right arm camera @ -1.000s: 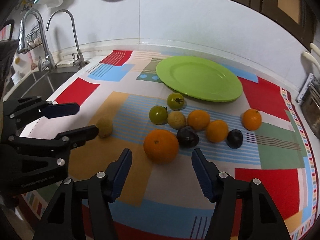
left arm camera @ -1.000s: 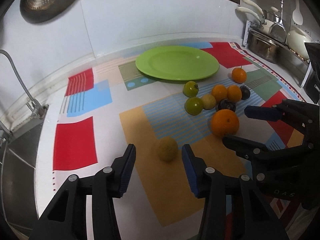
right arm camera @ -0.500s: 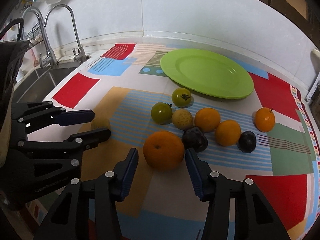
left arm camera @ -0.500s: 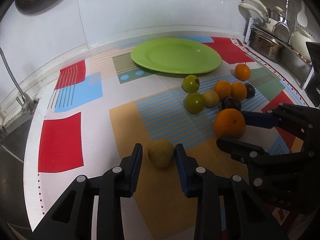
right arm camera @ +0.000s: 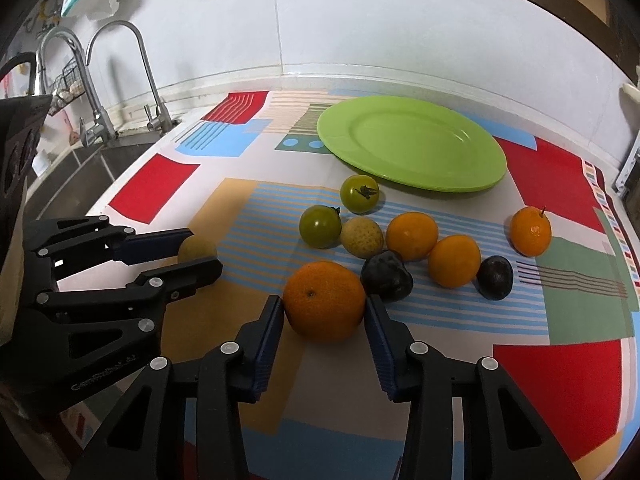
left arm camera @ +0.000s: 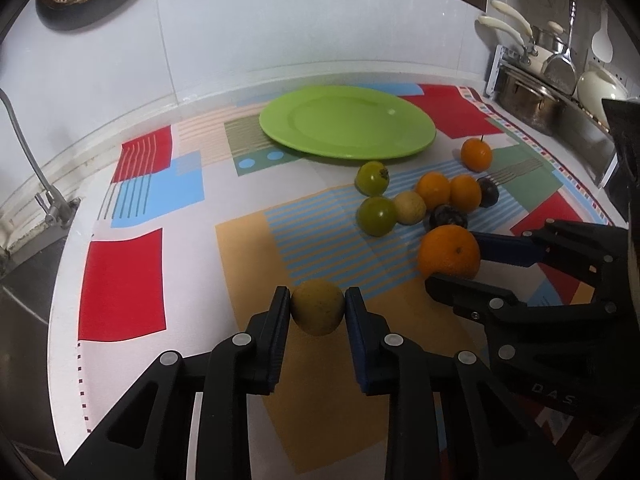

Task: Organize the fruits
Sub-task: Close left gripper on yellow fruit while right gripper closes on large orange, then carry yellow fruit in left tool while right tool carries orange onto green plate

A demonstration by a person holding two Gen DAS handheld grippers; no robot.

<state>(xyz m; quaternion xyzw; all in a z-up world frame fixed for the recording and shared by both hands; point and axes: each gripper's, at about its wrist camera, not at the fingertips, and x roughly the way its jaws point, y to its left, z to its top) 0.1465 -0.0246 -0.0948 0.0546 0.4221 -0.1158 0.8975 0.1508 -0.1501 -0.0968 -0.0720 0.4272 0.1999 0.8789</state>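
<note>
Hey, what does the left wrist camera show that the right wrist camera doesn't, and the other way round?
Only the left wrist view shows the steel pot and hanging utensils at the counter's right end.

Only the right wrist view shows the two faucets and the sink at the left.

Both show the green plate, with nothing on it, the loose fruit on the patterned mat, the left gripper closed on the yellow-green fruit, and the right gripper closed on the large orange.
</note>
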